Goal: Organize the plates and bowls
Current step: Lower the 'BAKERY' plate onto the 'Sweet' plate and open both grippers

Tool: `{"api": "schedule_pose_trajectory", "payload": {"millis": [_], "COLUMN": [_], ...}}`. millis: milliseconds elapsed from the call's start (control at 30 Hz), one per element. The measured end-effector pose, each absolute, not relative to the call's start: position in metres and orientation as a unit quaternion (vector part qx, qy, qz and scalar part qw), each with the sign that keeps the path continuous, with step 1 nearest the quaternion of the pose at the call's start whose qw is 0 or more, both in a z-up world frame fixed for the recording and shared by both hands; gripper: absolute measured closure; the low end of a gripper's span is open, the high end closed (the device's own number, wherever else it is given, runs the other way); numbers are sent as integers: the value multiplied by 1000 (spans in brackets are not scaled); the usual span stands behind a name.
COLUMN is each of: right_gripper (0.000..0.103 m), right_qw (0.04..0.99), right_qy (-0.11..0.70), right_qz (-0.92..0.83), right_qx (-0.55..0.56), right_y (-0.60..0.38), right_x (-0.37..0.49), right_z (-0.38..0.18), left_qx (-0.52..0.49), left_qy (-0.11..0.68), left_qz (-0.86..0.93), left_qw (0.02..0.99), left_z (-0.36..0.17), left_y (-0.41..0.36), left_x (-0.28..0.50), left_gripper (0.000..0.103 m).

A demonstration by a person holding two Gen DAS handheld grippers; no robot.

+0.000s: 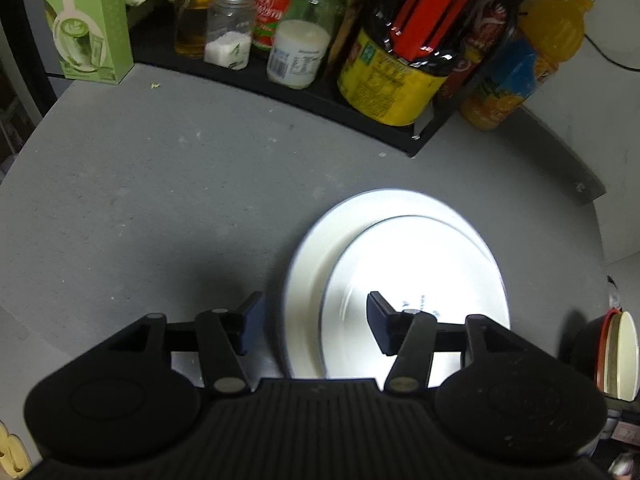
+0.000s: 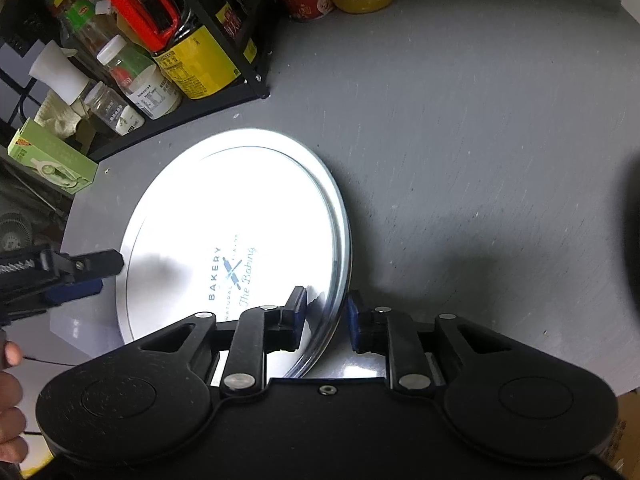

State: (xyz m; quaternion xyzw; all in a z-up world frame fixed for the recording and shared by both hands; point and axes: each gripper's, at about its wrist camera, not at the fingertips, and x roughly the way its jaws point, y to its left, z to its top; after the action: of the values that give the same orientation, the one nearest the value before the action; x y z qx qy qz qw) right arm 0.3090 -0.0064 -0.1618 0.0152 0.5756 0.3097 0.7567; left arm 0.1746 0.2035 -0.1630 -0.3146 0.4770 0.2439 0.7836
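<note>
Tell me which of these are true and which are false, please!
1. The plates are stacked on the grey table. True.
2. The top plate says BAKERY. True.
3. The left gripper is squeezing the plate. False: its jaws stand apart, holding nothing.
4. The orange juice bottle lies on the plates. False: it stands by the black rack.
5. The right gripper has the plate's rim between its jaws. True.
</note>
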Motion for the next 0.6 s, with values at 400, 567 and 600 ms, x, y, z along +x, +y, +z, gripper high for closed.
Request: {"api": "schedule_pose_trajectory", "payload": {"millis": [400,567,600], "right_gripper": [77,77,77], "right_qw": [758,757,757], "right_qy": [574,572,573], "right_qz": [310,316,315], "right_qx": [0,4,6], "right_y": [-2,-5,-5], "right_x": [305,306,306], "right_z": [-161,-162,-162], "left_qx": [-368,-388,-392], "left_qy": [495,481,477], "left_qz": [235,226,227], "left_qw": [752,753,753], "left_z": [-200,-202,-202], "left_y": [210,212,214], "left_x": [167,163,162], "left_gripper": [58,70,71]}}
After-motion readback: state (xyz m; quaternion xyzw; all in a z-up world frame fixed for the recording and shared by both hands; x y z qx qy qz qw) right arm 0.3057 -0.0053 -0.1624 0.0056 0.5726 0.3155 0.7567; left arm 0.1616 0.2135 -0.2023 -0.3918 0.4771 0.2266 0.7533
